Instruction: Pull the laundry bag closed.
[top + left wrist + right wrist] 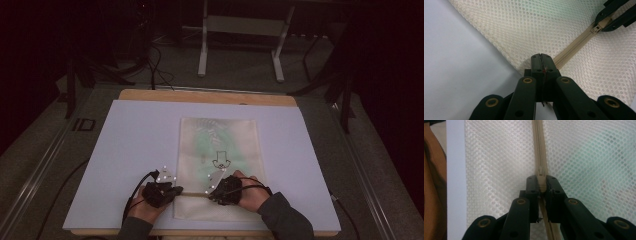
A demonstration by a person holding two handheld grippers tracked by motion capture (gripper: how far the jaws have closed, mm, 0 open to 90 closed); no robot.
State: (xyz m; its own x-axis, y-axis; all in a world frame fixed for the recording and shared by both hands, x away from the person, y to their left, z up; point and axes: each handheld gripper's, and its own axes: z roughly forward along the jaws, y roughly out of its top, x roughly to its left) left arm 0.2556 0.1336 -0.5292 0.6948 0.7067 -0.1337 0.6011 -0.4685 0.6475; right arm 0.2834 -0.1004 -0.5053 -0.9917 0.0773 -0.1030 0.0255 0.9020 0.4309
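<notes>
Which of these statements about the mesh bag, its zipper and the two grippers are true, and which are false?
1. The mesh bag lies flat on a white board. True.
2. The right gripper is shut on the zipper pull. True.
3. The left gripper stands wide open above the board. False: it is shut, pinching the bag's edge at the zipper end.
4. The bag hangs in the air between the two grippers. False: it rests on the board.
5. Something green shows through the mesh. True.
</notes>
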